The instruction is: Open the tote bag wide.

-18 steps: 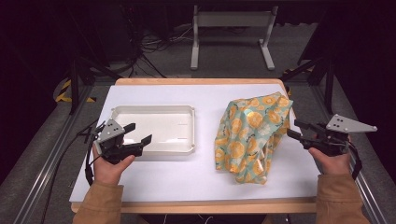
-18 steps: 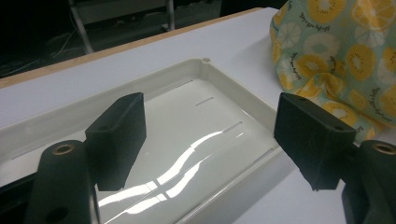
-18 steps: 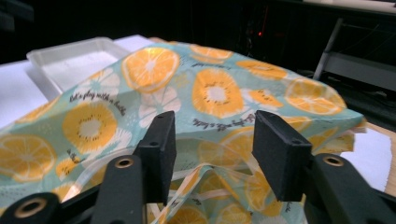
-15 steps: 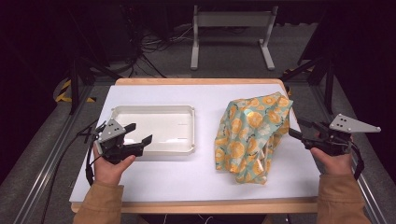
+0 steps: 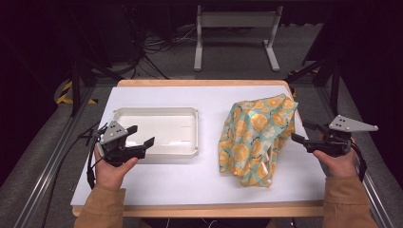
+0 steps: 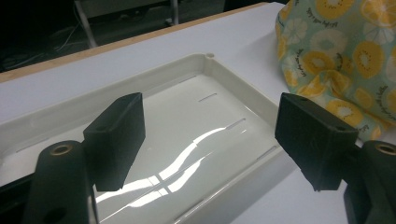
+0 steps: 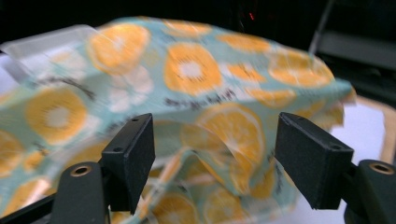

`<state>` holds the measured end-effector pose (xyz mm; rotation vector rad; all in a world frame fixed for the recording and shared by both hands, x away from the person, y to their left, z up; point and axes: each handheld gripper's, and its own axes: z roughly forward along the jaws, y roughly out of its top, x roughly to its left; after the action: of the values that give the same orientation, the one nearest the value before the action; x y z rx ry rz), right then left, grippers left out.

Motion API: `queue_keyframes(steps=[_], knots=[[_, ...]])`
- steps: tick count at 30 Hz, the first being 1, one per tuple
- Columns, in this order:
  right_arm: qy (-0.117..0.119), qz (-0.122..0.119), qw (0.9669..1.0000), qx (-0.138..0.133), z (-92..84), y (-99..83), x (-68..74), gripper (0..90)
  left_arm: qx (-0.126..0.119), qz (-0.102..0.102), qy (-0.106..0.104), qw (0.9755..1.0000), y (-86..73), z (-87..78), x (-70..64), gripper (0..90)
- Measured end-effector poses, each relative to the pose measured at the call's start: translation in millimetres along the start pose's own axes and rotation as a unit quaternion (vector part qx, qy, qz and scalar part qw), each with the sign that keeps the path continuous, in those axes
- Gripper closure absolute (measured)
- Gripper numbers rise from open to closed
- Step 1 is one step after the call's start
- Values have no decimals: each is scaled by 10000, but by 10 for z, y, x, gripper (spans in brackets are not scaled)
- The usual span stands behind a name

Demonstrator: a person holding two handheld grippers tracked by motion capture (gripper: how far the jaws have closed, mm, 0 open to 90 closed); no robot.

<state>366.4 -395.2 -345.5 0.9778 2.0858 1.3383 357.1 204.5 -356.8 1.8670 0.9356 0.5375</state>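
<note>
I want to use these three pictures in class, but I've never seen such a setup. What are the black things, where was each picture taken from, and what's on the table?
A person sits at a white table with a hand-held two-jaw tool in each hand. One camera looks down from above; the other two ride on the tools and look along their jaws. The left tool hovers at a white tray, jaws open and holding nothing. The right tool, also open, points at a crumpled orange-print cloth without gripping it.
</note>
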Motion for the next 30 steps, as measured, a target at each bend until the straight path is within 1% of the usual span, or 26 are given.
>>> queue_keyframes(steps=[1,3,5,8,9,11,12,13,15,17,21,23,25,28,30], knots=[[-26,37,9999,98,23,-10,-11,263,18,0,8,10000,-3,5,2,254],[-14,-6,9998,210,62,-48,-25,258,35,0,27,10000,-4,9,5,255],[-100,11,9995,304,94,-68,-33,246,34,5,16,10000,-3,8,-1,255],[-139,148,9996,213,147,-107,-61,249,35,17,16,10000,0,12,-6,253],[-166,303,9993,167,169,-130,-81,254,34,19,25,10000,-1,14,-8,253],[-266,468,9984,179,208,-174,-112,292,59,20,18,10000,-2,16,-10,253],[-334,483,9981,189,229,-206,-127,318,48,30,25,10000,-4,20,-10,253],[-334,483,9981,189,229,-206,-127,318,48,30,25,10000,-4,20,-10,253],[-400,488,9979,145,270,-273,-154,366,58,40,22,10000,-7,26,-9,253],[-439,481,9977,177,301,-306,-168,389,73,29,17,10000,-12,32,-9,253],[-459,521,9973,231,348,-351,-180,401,98,56,20,9999,-17,42,-6,253],[-423,622,9970,202,370,-386,-197,475,95,50,22,9999,-19,50,-11,253],[-375,666,9968,231,379,-405,-203,557,113,27,11,9999,-20,53,-18,253],[-323,675,9968,295,379,-414,-203,692,120,53,7,9999,-18,60,-22,253],[-334,653,9968,326,367,-406,-199,772,130,73,7,9999,-19,63,-23,252]])
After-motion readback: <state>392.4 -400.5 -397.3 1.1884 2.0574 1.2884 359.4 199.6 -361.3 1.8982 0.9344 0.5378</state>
